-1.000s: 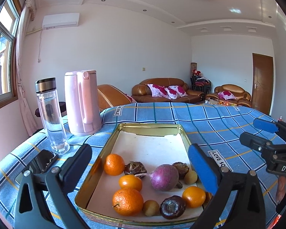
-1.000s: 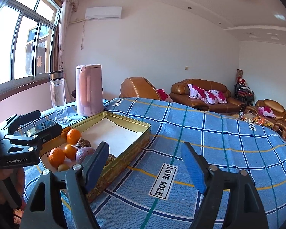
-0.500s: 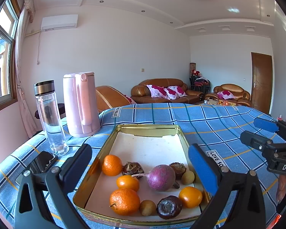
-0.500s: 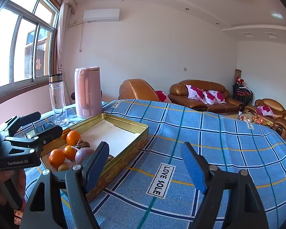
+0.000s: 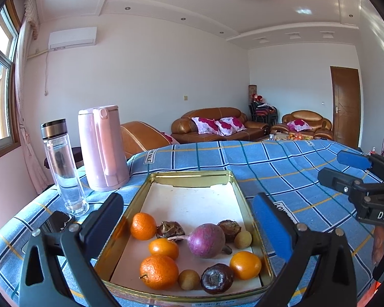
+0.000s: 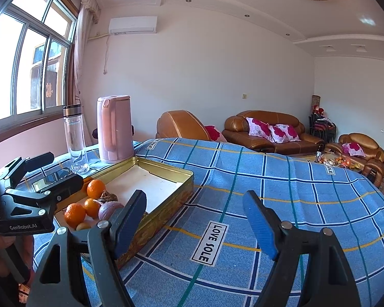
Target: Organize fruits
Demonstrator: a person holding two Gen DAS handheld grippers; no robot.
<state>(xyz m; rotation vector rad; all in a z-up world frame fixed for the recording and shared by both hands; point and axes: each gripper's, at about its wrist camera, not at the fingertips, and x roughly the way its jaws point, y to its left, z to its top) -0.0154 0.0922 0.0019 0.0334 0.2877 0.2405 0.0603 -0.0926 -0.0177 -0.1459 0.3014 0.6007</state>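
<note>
A bright living room with brown leather sofas and a window on the left lay behind a table covered in a blue checked cloth. On it stood a gold-rimmed rectangular tin tray, with a pink kettle and a clear glass bottle just beyond its left corner and a dark phone lying near the bottle's foot. All the fruits that could be seen lay inside the tray, crowded at its near end: three mandarins, a rounder smooth orange fruit, a purple fruit with a stalk, three dark wrinkled fruits and two small tan ones, several of them touching, mixed by kind and in no clear order. The far half of the tray was bare white lining. The left gripper hung over the near end of the tray with its jaws spread wide and nothing between them; the right gripper was held over bare cloth to the right of the tray, equally wide and empty. No fruit lay on the cloth in either view. Such a scene would fit fruits gathered into the tray with the job near its close, or a mixed heap waiting to be sorted by kind or laid out; the pictures did not settle which.
</note>
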